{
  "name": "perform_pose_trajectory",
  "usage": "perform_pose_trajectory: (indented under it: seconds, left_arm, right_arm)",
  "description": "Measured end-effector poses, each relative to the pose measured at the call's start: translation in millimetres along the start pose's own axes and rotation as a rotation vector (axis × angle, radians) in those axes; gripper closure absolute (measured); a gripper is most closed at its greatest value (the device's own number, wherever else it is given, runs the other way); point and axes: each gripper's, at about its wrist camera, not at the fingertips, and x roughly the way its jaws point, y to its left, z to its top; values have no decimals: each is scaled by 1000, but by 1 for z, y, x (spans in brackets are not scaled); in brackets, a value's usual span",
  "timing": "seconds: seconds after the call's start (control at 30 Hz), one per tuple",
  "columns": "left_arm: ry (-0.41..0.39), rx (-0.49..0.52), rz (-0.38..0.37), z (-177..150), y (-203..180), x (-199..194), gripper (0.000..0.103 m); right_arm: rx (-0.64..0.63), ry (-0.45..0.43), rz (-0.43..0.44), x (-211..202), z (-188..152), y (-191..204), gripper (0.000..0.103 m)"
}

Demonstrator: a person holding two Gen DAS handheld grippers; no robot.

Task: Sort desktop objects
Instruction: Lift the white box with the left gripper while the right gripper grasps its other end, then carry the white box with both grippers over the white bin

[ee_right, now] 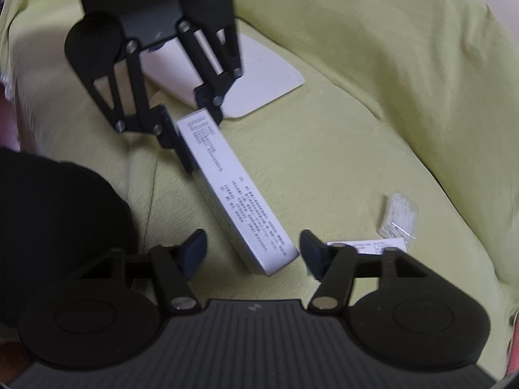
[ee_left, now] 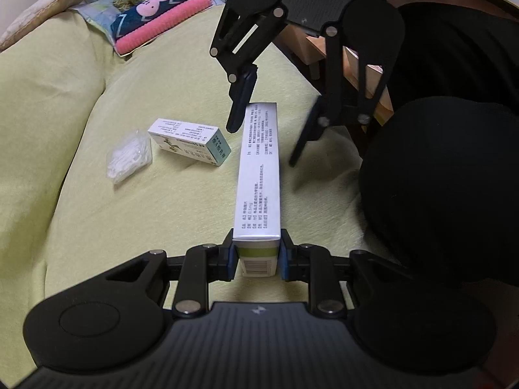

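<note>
My left gripper (ee_left: 258,256) is shut on one end of a long white medicine box (ee_left: 259,171) and holds it out over the yellow-green sofa cover. My right gripper (ee_left: 264,144) is open; its fingers straddle the box's far end without closing on it. In the right wrist view the same box (ee_right: 233,194) runs from my left gripper (ee_right: 194,129) to between my open right gripper (ee_right: 253,249) fingers. A smaller green-and-white medicine box (ee_left: 191,141) and a clear bag of white picks (ee_left: 129,154) lie on the sofa to the left.
A white tray (ee_right: 259,77) lies on the sofa behind the left gripper. Folded pink and blue towels (ee_left: 162,13) sit at the sofa's back. The person's black-clothed legs (ee_left: 447,175) are on the right. The bag of picks (ee_right: 400,215) lies right of my right gripper.
</note>
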Motion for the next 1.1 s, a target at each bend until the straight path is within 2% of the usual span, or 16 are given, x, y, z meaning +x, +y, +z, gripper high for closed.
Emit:
perform_pose_trajectory:
  seconds: [0.17, 0.27, 0.7, 1.1]
  left_arm:
    - [12, 31, 16, 5, -3, 3, 74]
    - [21, 57, 27, 9, -7, 3, 74]
    - [-15, 189, 31, 64, -14, 9, 74]
    - [-141, 359, -16, 157, -43, 31, 74]
  right_arm:
    - [-19, 10, -43, 0, -3, 6, 68]
    - [-27, 17, -61, -4, -5, 11, 70]
    - [8, 46, -180, -46, -28, 25, 72]
    - [113, 138, -319, -110, -83, 21, 72]
